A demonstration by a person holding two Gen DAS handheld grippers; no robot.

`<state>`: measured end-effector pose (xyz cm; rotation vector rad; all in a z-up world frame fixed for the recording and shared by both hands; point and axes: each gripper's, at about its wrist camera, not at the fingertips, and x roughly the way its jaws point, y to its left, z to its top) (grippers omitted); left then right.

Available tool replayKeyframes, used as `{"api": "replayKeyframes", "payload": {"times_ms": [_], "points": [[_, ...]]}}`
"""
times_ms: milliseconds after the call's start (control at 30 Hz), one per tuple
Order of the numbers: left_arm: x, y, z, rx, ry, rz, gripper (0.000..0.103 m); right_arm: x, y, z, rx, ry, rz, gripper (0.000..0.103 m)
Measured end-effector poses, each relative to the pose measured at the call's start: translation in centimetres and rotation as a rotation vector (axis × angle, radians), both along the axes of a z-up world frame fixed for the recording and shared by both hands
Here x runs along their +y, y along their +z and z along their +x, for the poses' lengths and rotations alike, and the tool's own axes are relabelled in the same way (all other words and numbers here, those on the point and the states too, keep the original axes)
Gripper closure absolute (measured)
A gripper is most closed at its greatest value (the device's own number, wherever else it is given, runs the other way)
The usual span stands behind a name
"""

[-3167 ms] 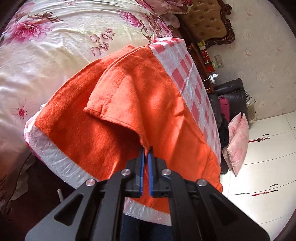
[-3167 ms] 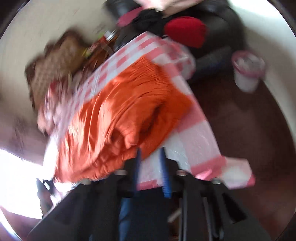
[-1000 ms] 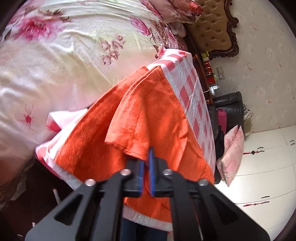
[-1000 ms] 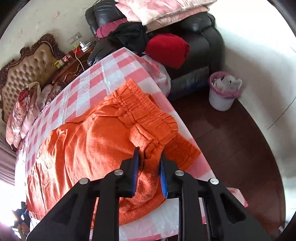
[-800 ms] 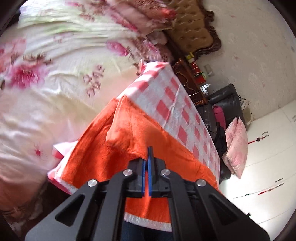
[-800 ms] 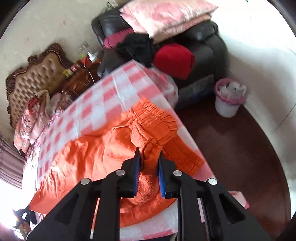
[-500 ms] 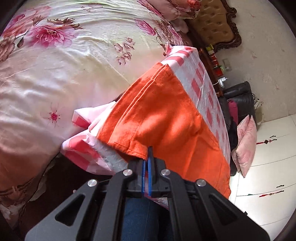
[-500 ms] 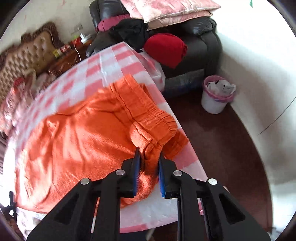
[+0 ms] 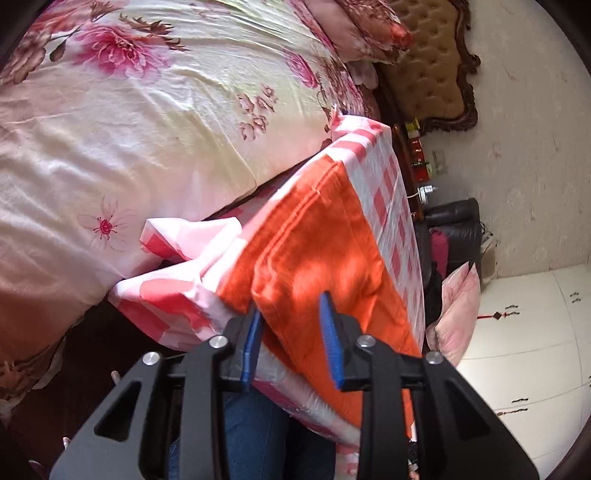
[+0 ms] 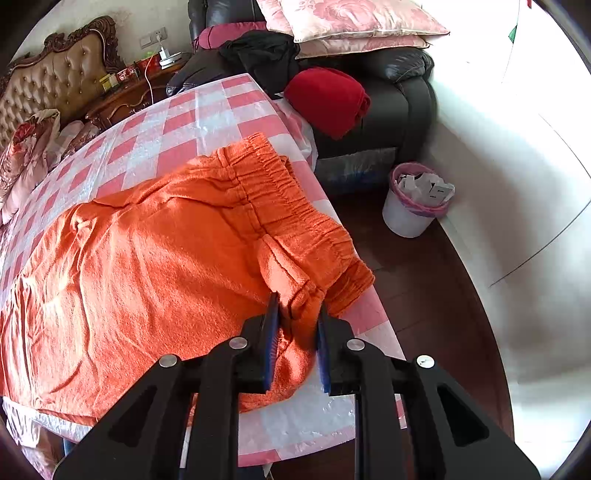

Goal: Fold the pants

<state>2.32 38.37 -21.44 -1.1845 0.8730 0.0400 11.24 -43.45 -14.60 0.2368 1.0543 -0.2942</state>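
Note:
Orange pants (image 10: 166, 258) lie spread along a table under a pink-and-white checked cloth (image 10: 177, 125), the elastic waistband at the right end. My right gripper (image 10: 295, 332) is shut on a bunched fold of that waistband at the near table edge. In the left wrist view the leg end of the pants (image 9: 325, 240) lies doubled over at the other end of the checked table (image 9: 388, 177). There my left gripper (image 9: 291, 332) is opening. Its blue pads stand apart on either side of the hem without pressing on it.
A bed with a floral cover (image 9: 129, 110) and a tufted headboard (image 9: 424, 74) lies beyond the table's left end. A black sofa (image 10: 399, 92) holds a red cloth (image 10: 328, 99) and pillows (image 10: 343, 22). A white bin (image 10: 413, 206) stands on the dark floor. A person's jeans-clad leg (image 9: 251, 435) is below the left gripper.
The left jaws, shut on the leg hem in the earlier frames, have parted and the hem now rests on the table end. The right gripper keeps its hold on the waistband.

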Motion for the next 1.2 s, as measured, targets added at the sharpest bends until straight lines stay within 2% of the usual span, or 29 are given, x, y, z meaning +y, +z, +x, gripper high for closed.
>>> {"api": "replayKeyframes", "payload": {"times_ms": [67, 100, 167, 233, 300, 400, 467, 500, 567, 600, 633, 700, 767, 800, 867, 933, 1000, 1200], "points": [[0.3, 0.5, 0.5, 0.021, -0.004, 0.049, 0.097, 0.0, -0.1, 0.1, 0.005, 0.000, -0.006, 0.085], [0.3, 1.1, 0.6, 0.018, -0.001, 0.080, 0.097, 0.2, -0.1, 0.1, 0.007, -0.002, -0.011, 0.085], [0.0, 3.2, 0.7, 0.009, -0.019, 0.226, 0.097, 0.5, 0.1, 0.0, 0.006, 0.000, -0.021, 0.085], [-0.3, 3.2, 1.3, 0.042, -0.044, 0.316, 0.097, 0.9, 0.0, 0.0, 0.008, 0.006, -0.023, 0.084], [-0.2, 2.1, 1.6, 0.075, -0.054, 0.324, 0.097, 1.3, 0.0, 0.1, 0.011, 0.008, -0.032, 0.084], [-0.5, 2.3, 1.7, 0.074, -0.065, 0.389, 0.097, 1.6, 0.2, 0.0, 0.012, 0.021, -0.053, 0.084], [-1.0, 3.4, 1.7, 0.057, -0.064, 0.441, 0.097, 1.6, 0.6, -0.1, 0.003, 0.020, -0.052, 0.084], [-1.6, 4.6, 1.8, 0.035, -0.068, 0.503, 0.097, 1.7, 1.0, -0.2, -0.008, 0.021, -0.059, 0.084], [-2.0, 5.8, 2.0, 0.021, -0.062, 0.551, 0.097, 2.3, 2.0, -0.5, -0.036, 0.033, -0.096, 0.084], [-2.0, 5.7, 2.1, 0.037, -0.059, 0.557, 0.097, 2.7, 2.2, -0.5, -0.038, 0.040, -0.114, 0.084], [-1.7, 4.7, 2.4, 0.098, -0.068, 0.546, 0.097, 3.0, 2.2, -0.5, -0.033, 0.048, -0.131, 0.084], [-1.5, 2.9, 2.4, 0.149, -0.088, 0.508, 0.095, 3.3, 1.2, -0.3, -0.003, 0.063, -0.152, 0.084], [-1.5, 3.3, 1.9, 0.141, -0.096, 0.526, 0.090, 3.2, 0.4, -0.4, 0.011, 0.062, -0.147, 0.084], [-1.3, 3.7, 1.7, 0.136, -0.079, 0.530, 0.078, 3.0, 0.1, -0.5, 0.017, 0.060, -0.143, 0.084], [-0.6, 4.7, 2.0, 0.117, -0.046, 0.569, 0.065, 3.0, -0.1, -0.5, 0.020, 0.061, -0.146, 0.084], [0.4, 5.6, 3.3, 0.056, -0.050, 0.538, 0.065, 3.1, -0.2, -0.3, 0.025, 0.061, -0.152, 0.083], [1.5, 5.6, 6.1, -0.019, -0.095, 0.501, 0.065, 3.1, -0.3, -0.2, 0.030, 0.058, -0.153, 0.082], [1.5, 4.2, 13.4, -0.028, -0.256, 0.509, 0.065, 3.0, -0.6, 0.1, 0.033, 0.039, -0.142, 0.080]]}}
